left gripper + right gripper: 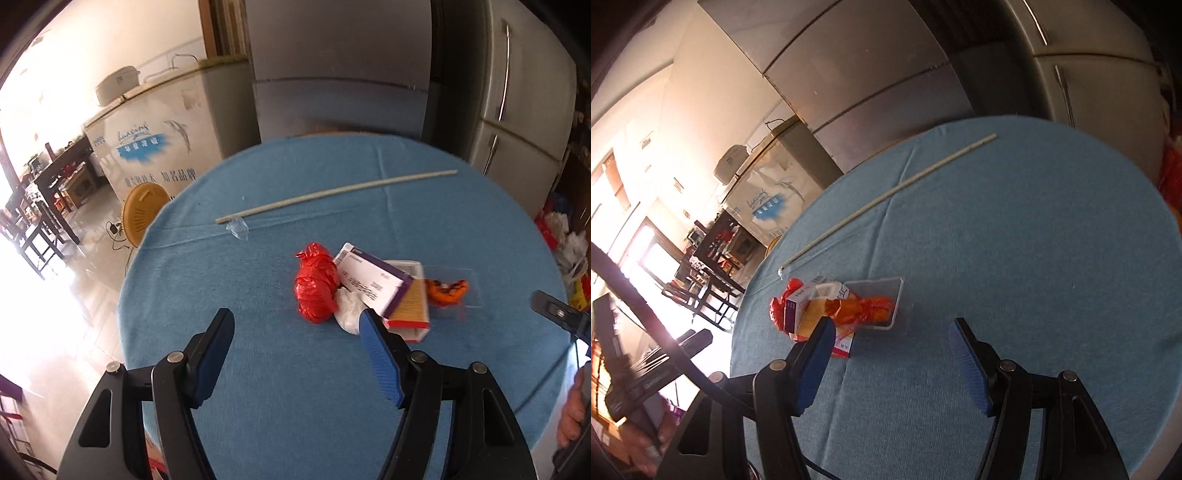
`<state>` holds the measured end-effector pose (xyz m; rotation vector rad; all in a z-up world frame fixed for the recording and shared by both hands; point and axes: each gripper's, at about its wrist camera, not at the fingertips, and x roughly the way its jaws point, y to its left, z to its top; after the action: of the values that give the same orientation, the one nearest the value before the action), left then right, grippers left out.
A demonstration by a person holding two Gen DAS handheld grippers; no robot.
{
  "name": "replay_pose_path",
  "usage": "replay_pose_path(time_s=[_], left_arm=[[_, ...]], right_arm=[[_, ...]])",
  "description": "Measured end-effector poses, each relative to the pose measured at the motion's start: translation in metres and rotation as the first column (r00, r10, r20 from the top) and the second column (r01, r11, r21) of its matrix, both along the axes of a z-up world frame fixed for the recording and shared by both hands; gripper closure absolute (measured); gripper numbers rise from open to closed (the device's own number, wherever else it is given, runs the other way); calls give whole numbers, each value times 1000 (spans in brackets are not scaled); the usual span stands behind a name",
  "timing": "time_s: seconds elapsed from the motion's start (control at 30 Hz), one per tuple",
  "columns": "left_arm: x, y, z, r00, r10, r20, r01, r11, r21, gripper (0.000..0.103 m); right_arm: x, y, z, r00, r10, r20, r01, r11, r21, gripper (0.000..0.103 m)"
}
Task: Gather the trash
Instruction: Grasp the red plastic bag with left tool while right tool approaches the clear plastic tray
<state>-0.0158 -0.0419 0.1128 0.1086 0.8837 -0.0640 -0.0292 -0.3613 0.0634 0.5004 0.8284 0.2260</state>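
While Chinese print on the white-and-purple box point(373, 282) stays unreadable, both grippers' jaws stand apart, empty.

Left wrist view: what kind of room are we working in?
Probably a home kitchen or dining area: a tall fridge, a chest freezer, and a round table under a blue cloth.

Black hand-held gripper point(295, 325) frame, blue ribbed pads point(380, 358), silver pivot screws.
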Motion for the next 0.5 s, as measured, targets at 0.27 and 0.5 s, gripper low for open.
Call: replay_pose_path(time_s=[0.27,0.5], left_arm=[[61,14,-34,982,-39,-187,15,992,-127,32],[99,23,-50,965,-76,-252,8,966,-257,33]], right_arm=[[29,13,-28,992,86,-91,-68,980,186,35],[47,8,-51,983,73,-170,-12,943,334,35]])
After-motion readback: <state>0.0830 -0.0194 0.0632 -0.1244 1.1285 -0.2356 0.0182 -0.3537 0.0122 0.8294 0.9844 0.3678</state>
